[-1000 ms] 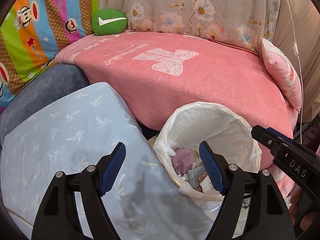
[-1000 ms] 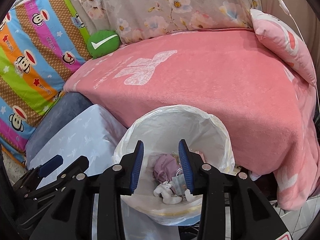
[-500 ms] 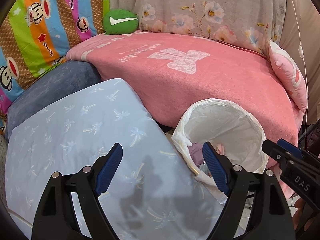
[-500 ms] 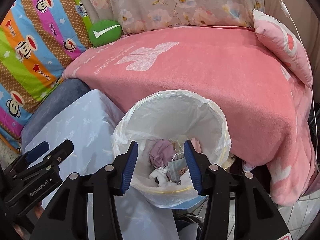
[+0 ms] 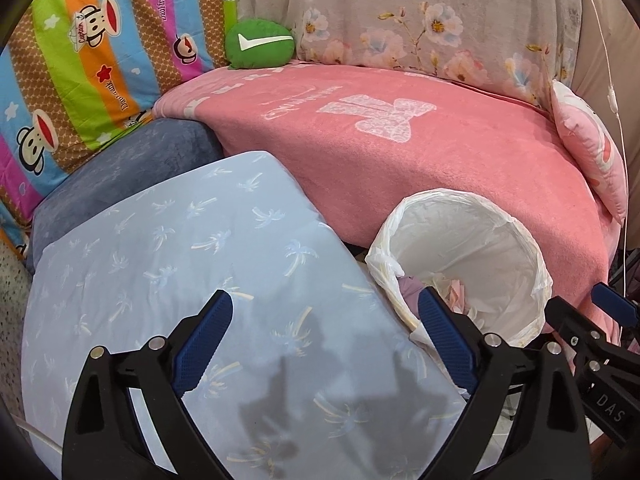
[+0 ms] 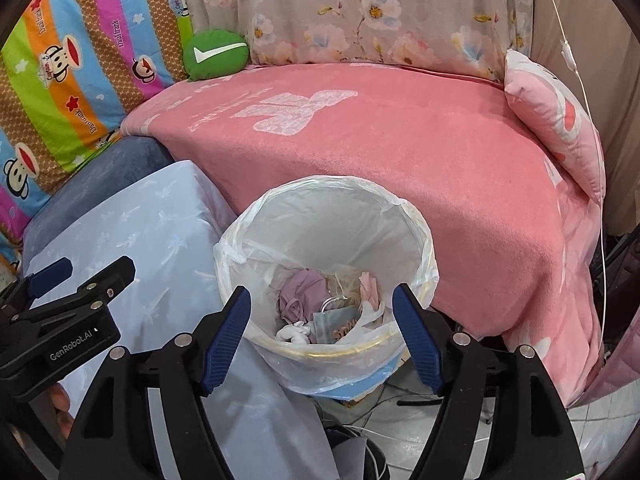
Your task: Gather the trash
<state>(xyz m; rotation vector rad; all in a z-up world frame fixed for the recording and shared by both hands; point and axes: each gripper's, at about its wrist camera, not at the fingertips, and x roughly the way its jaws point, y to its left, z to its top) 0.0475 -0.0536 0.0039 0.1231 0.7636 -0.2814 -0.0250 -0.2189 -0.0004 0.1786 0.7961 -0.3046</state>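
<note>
We could not see the bottom of the bin [image 5: 460, 240] from the left; its near wall hid most of the trash [image 6: 320, 312]. The blue cushion [image 5: 180, 260] covered part of the grey one [image 5: 132, 160]. The picture's edge cut off the striped blanket [image 6: 60, 80].

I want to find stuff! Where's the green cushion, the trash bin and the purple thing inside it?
green cushion [image 6: 216, 54], right wrist view, its front.
trash bin [image 6: 320, 216], right wrist view, inner bag wall.
purple crumpled thing [image 6: 300, 290], right wrist view, its middle.
</note>
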